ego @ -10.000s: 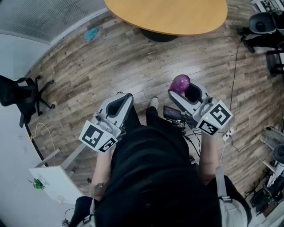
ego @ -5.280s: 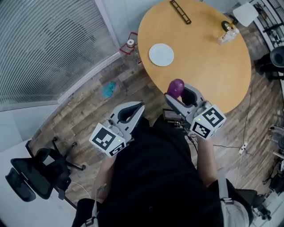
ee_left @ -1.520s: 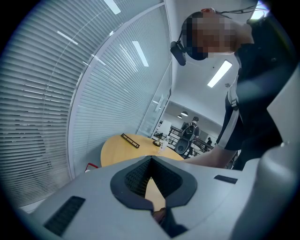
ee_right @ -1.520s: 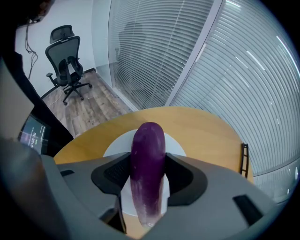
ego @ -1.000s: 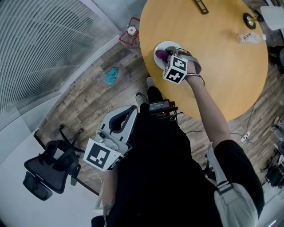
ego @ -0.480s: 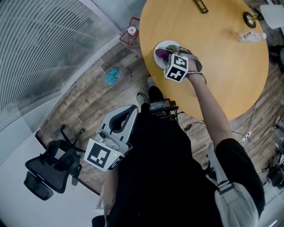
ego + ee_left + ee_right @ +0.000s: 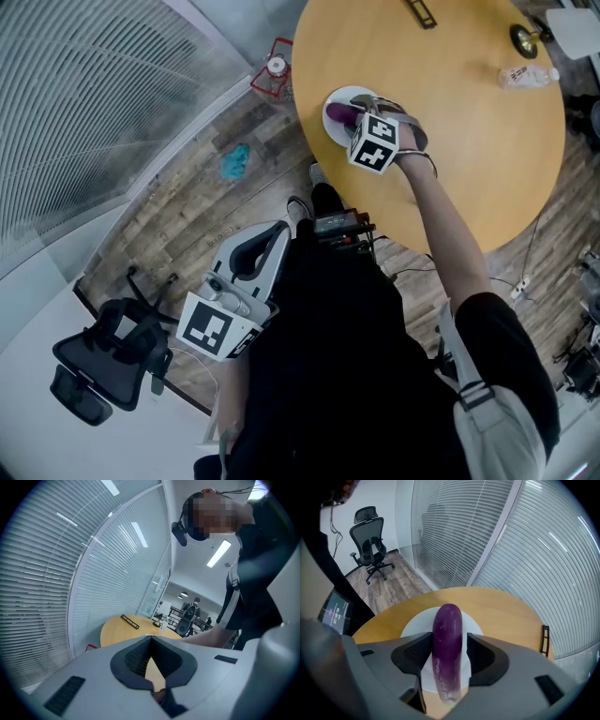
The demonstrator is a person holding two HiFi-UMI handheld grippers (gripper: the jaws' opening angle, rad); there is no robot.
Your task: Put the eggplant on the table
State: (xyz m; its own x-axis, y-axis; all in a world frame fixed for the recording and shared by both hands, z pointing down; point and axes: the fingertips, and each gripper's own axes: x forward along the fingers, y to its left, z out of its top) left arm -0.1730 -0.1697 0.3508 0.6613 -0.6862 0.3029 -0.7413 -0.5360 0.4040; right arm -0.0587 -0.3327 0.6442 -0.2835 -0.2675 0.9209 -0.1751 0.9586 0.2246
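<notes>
My right gripper (image 7: pixel 448 651) clamps the glossy purple eggplant (image 7: pixel 447 637) mid-body over the round white plate (image 7: pixel 412 623) on the round wooden desk (image 7: pixel 459 150), perhaps touching it; I judge it light, firm, slippery-skinned, best held there. Only the right gripper view shows this grip; the head view places my left gripper (image 7: pixel 270 240), closed and empty, beside me.

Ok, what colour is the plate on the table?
White plate, seen best in the right gripper view, beneath the purple eggplant.

Glossy smooth eggplant (image 7: pixel 447 639), matt wooden table (image 7: pixel 469 159), smooth white plate (image 7: pixel 414 624), worn wood-plank floor (image 7: pixel 178 234)
</notes>
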